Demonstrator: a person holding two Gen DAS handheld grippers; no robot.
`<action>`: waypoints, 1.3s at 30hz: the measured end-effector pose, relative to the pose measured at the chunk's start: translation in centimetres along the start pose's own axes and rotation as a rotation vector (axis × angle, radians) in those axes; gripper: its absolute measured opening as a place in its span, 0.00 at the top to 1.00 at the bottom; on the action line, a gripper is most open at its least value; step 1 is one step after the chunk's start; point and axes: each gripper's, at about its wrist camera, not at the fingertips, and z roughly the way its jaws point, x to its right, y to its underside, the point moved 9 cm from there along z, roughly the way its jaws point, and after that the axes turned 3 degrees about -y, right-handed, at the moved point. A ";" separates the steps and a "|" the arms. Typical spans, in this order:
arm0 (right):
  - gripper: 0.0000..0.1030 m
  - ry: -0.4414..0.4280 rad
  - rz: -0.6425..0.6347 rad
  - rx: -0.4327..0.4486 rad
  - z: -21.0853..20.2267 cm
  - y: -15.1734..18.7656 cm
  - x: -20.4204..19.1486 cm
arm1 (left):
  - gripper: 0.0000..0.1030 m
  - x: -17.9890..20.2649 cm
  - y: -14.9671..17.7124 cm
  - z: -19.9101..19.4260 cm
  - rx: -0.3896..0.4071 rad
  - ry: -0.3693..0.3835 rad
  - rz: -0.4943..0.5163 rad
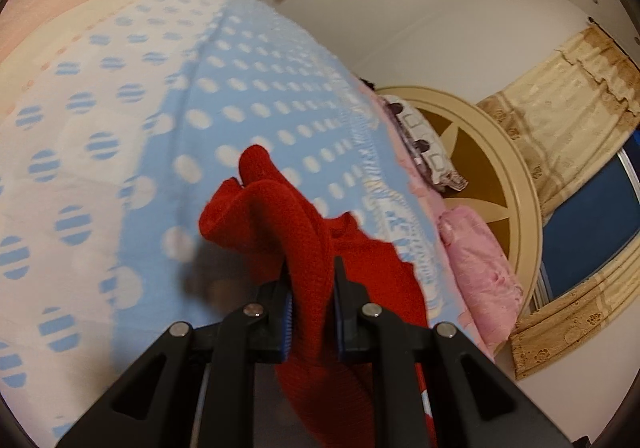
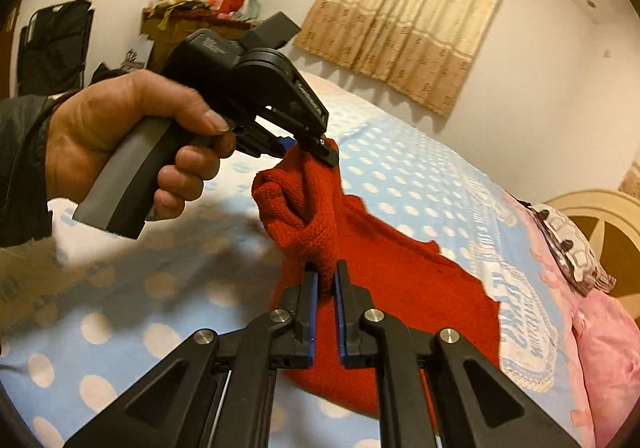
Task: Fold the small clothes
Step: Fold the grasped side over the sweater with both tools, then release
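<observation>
A small red knitted garment (image 2: 392,280) is lifted partly off a blue blanket with white dots (image 2: 400,176). My right gripper (image 2: 326,276) is shut on a bunched fold of the garment's near edge. My left gripper (image 1: 311,272) is shut on a thick roll of the same red garment (image 1: 280,208), which bulges above its blue pads. In the right wrist view the left gripper (image 2: 316,146), held in a hand (image 2: 120,140), pinches the garment's upper corner. The lower part of the garment still rests on the blanket.
The blanket (image 1: 240,88) covers a bed. Pink bedding (image 1: 480,260) and a patterned pillow (image 1: 424,144) lie by the cream headboard (image 1: 512,176). Beige curtains (image 2: 404,16) hang on the wall. A cluttered wooden cabinet (image 2: 188,24) stands behind the hand.
</observation>
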 end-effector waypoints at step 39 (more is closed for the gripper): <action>0.94 -0.028 0.514 -0.182 -2.2 14.3 14.9 | 0.84 16.0 6.5 16.9 -0.202 -0.033 0.274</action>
